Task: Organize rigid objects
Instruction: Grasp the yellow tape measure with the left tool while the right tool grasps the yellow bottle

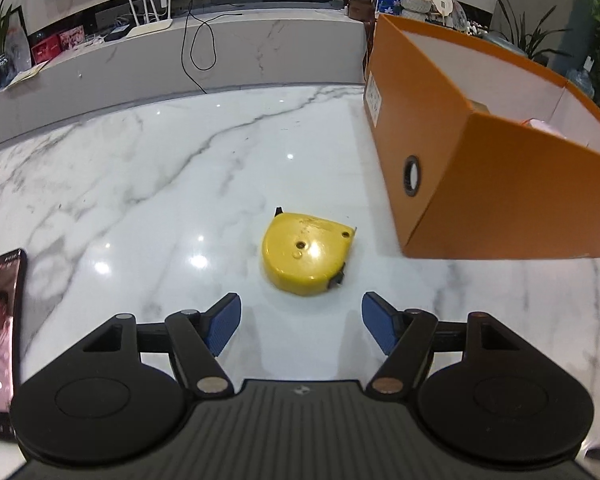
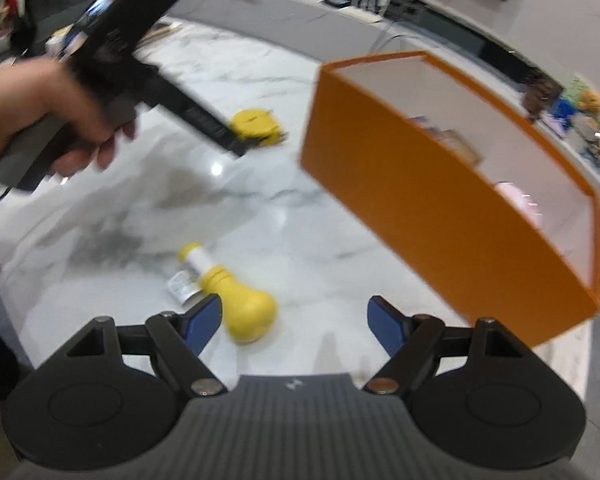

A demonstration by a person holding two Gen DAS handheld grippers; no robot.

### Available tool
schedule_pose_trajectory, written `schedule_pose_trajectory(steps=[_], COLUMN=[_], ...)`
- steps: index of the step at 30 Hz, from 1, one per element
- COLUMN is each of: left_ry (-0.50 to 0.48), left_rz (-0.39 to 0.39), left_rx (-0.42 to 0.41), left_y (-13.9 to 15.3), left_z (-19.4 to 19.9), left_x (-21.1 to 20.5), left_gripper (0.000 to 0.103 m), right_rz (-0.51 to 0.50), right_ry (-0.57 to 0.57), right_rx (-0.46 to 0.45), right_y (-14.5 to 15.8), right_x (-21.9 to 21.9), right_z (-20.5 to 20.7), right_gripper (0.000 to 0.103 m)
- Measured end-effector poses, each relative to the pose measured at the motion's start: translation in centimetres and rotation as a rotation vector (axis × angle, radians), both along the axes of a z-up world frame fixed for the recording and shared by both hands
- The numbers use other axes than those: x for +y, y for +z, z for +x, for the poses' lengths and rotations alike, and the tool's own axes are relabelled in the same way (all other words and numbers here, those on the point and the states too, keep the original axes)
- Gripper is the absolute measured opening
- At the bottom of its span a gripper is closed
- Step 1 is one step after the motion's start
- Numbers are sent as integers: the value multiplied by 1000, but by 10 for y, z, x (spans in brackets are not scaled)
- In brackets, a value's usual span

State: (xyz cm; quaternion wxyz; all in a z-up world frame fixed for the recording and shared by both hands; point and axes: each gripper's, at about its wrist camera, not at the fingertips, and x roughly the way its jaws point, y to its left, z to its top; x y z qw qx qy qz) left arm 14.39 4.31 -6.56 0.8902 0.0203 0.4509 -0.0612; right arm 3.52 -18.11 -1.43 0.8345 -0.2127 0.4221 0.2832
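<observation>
- Left gripper (image 1: 301, 322): blue-padded fingers spread wide, nothing btwn them; hovers over the white grey-veined marble tabletop (image 1: 140, 184).
- Yellow plastic tape measure w/ black clip (image 1: 309, 258) lies flat on the marble just beyond the left gripper's tips, apart from both pads.
- Open-topped orange cardboard box w/ white interior (image 1: 480, 184) stands right of the tape measure, near but not touching; a few items inside, too hidden to ID.
- Right gripper (image 2: 296, 322): also wide open, empty.
- Yellow plastic bottle w/ white label (image 2: 236, 300) lies on its side by the right gripper's left pad; contact unclear, view blurred.
- Person's left hand (image 2: 52, 116) grips the other tool's handle, far left.
- Smartphone w/ lit screen (image 1: 0, 340) lies at the near left edge.
</observation>
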Motion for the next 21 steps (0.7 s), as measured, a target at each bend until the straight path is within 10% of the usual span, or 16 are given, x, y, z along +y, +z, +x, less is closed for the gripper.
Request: schedule_pose_trajectory(steps=[21], left_ry=[-61], left_rz=[21], left_rx=[-64], left_y=[-13], left_z=[33], left_x=[-13], left_gripper=[82], right_rz=[27], right_ry=[153], right_rx=[87], right_y=[-49], right_x=[28], right_z=[19], right_gripper=[77])
